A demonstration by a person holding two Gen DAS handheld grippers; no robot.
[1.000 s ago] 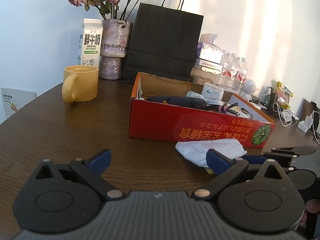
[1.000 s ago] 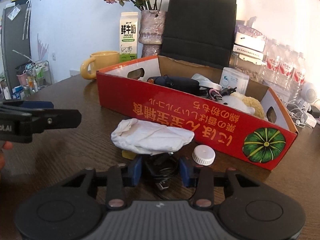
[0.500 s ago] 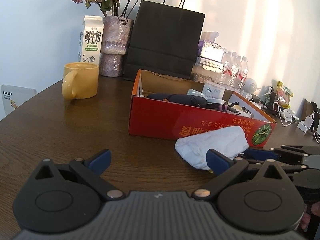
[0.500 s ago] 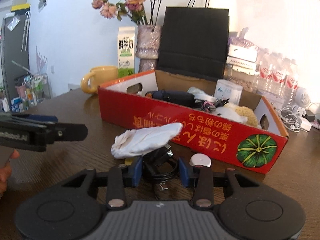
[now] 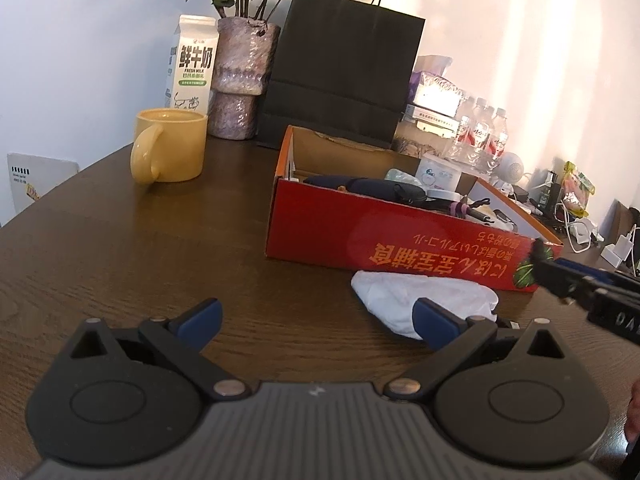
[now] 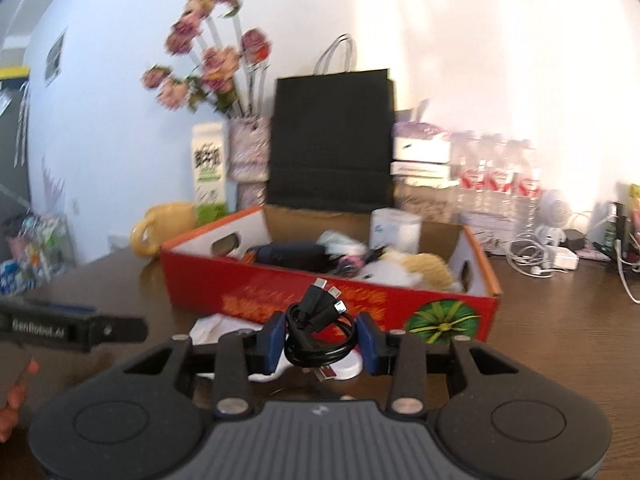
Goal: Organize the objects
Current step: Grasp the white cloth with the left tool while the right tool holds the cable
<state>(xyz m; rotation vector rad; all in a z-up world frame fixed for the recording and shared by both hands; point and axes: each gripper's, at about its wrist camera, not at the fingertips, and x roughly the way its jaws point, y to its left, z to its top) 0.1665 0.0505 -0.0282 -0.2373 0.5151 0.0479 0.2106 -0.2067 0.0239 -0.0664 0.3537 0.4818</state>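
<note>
Right wrist view — tongs (image 6: pixel 322 338) hide cable coil's (image 6: pixel 320 334) sides.

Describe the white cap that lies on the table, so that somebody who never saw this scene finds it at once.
Start at the red cardboard box on the dark wooden table. Just before its long front wall, the right gripper holds up a coiled black cable; the white cap lies on the table below it. It is small and round, unlike the crumpled white bag beside it.

I see a coiled black cable (image 6: pixel 318 338), plugs sticking up, raised before the red box (image 6: pixel 328 300). A crumpled white tissue (image 5: pixel 424 300) lies on the bench beside it.
</note>
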